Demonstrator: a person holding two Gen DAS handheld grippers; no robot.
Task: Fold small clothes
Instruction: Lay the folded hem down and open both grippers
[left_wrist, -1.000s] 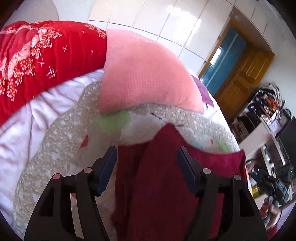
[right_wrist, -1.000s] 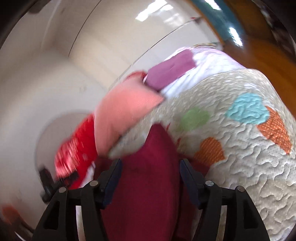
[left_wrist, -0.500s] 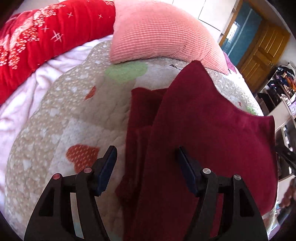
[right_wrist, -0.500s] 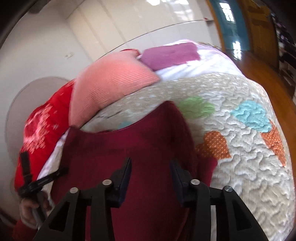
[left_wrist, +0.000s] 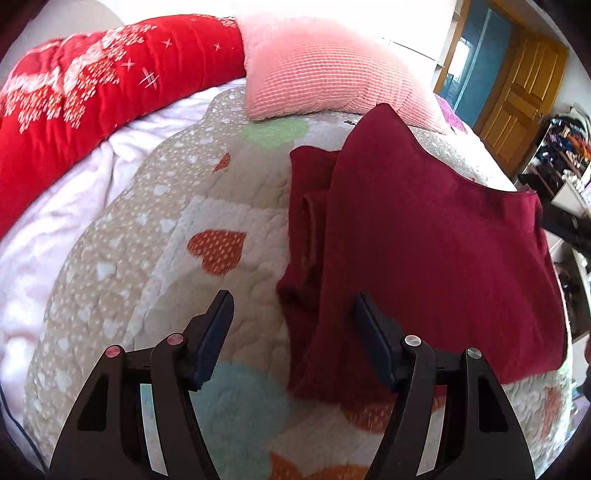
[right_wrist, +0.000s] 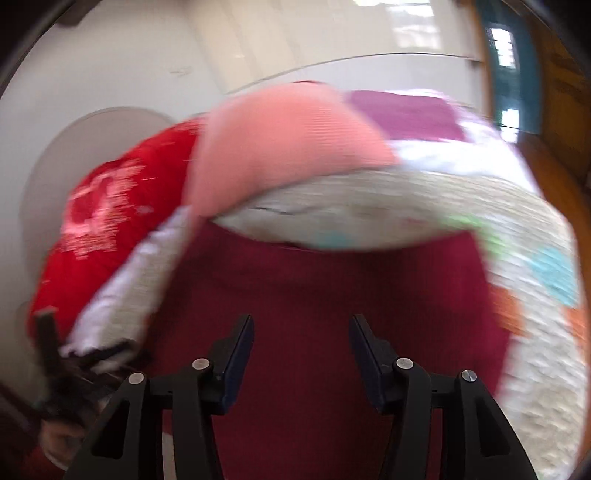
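Note:
A dark red garment (left_wrist: 424, 236) lies on the quilted bed cover (left_wrist: 147, 240), its upper layer folded over a narrower strip at its left edge. My left gripper (left_wrist: 293, 310) is open and empty, held above the garment's near left edge. In the blurred right wrist view the same garment (right_wrist: 332, 295) spreads flat below my right gripper (right_wrist: 301, 332), which is open and empty just above the cloth.
A pink pillow (left_wrist: 325, 62) and a red floral blanket (left_wrist: 92, 96) lie at the head of the bed. White sheet (left_wrist: 55, 221) shows at the left. A wooden door (left_wrist: 517, 92) and a cluttered shelf (left_wrist: 561, 155) stand to the right.
The garment's raised layer has been laid down flat. Both grippers have pulled back from it, and the right gripper's jaws have widened. The right wrist view is blurred by motion.

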